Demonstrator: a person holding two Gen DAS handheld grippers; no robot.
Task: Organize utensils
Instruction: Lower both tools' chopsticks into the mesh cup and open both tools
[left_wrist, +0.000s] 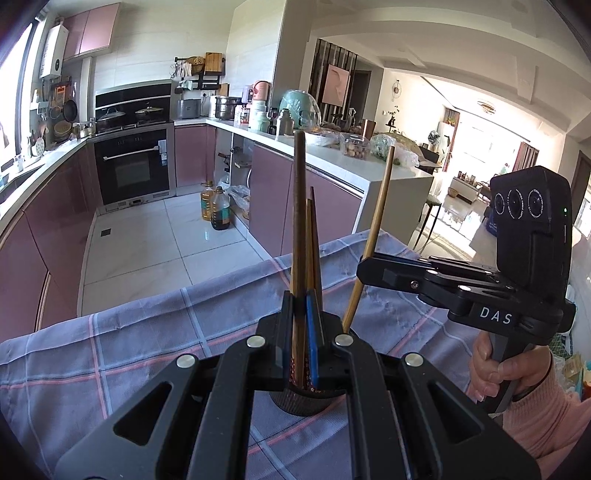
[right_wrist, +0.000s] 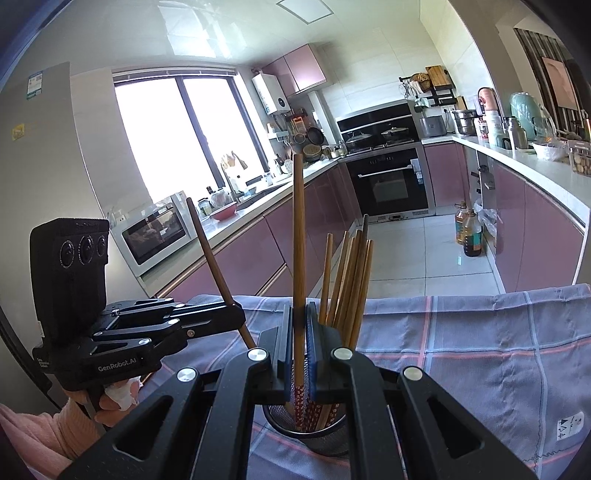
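A dark mesh utensil cup (right_wrist: 325, 432) stands on the checked cloth and holds several brown chopsticks (right_wrist: 351, 280). It also shows in the left wrist view (left_wrist: 299, 400), under my left gripper. My left gripper (left_wrist: 300, 310) is shut on one upright chopstick (left_wrist: 298, 206) whose patterned end sits in the cup. My right gripper (right_wrist: 298, 317) is shut on another upright chopstick (right_wrist: 298, 229), its patterned end also in the cup. Each gripper shows in the other's view, holding its stick: the right one (left_wrist: 369, 271), the left one (right_wrist: 236, 314).
The table is covered by a purple-blue checked cloth (right_wrist: 461, 350) with its far edge toward the kitchen floor. Pink kitchen cabinets, an oven (left_wrist: 135, 170) and oil bottles (left_wrist: 218, 206) stand beyond. A white label (right_wrist: 570, 424) lies on the cloth at right.
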